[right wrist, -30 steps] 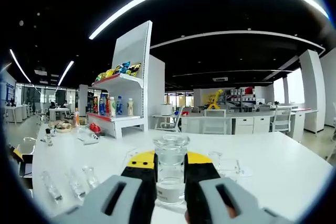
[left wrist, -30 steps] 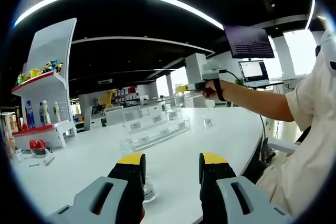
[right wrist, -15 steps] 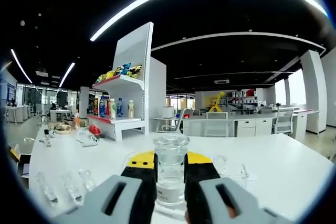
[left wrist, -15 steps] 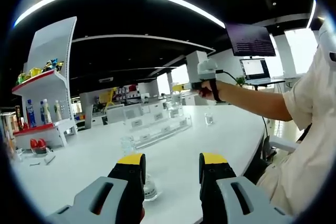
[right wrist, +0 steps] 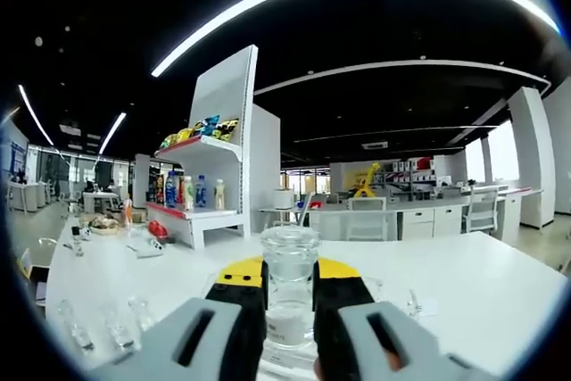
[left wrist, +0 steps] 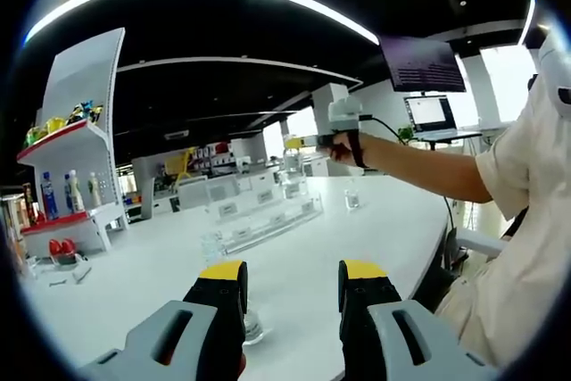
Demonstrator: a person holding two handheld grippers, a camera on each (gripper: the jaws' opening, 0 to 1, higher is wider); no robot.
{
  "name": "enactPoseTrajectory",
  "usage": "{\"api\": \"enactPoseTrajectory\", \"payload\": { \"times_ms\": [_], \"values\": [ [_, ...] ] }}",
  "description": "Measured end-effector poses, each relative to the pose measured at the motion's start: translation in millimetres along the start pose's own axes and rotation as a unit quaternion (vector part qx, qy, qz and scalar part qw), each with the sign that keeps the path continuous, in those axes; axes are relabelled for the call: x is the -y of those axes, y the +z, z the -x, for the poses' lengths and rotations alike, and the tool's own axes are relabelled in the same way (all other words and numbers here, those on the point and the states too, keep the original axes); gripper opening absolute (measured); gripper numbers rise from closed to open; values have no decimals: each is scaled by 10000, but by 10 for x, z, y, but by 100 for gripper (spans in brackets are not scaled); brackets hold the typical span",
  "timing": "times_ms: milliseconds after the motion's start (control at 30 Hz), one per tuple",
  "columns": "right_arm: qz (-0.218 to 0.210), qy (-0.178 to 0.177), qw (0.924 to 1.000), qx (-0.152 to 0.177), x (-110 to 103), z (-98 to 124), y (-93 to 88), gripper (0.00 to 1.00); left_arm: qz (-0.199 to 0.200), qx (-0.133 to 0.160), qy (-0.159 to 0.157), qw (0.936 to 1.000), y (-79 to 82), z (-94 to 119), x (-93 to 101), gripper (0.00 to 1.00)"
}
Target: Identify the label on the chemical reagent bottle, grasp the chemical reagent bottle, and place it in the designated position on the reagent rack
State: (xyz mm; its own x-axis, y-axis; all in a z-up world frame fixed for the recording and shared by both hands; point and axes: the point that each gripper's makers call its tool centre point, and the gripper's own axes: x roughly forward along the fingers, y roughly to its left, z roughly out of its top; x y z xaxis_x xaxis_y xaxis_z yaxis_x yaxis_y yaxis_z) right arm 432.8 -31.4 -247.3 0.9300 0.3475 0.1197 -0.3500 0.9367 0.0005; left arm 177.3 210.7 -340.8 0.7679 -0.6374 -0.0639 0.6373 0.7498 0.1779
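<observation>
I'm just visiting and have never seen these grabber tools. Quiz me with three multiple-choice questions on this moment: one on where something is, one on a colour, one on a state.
1. Where is the clear reagent bottle in the right gripper view?
A. Between the right gripper's fingers
B. On the shelf of drinks
C. On the floor

2. What colour are the tips of the left gripper?
A. Red
B. Yellow
C. Blue

3. What state is the left gripper in?
A. Shut on a cup
B. Shut on a cloth
C. Open, holding nothing

Answers: 1 A, the bottle stands upright between the fingers of the right gripper. 2 B, yellow caps top the black fingers. 3 C, the white table shows through the wide gap between them.
</observation>
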Motion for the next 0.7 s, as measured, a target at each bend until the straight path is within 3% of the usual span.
{"api": "enactPoseTrajectory", "payload": {
  "times_ms": [700],
  "values": [
    [-62,64,10000,-20,-57,-207,-183,19,-19,-70,-42,10000,-23,-52,-9,42]
  ]
}}
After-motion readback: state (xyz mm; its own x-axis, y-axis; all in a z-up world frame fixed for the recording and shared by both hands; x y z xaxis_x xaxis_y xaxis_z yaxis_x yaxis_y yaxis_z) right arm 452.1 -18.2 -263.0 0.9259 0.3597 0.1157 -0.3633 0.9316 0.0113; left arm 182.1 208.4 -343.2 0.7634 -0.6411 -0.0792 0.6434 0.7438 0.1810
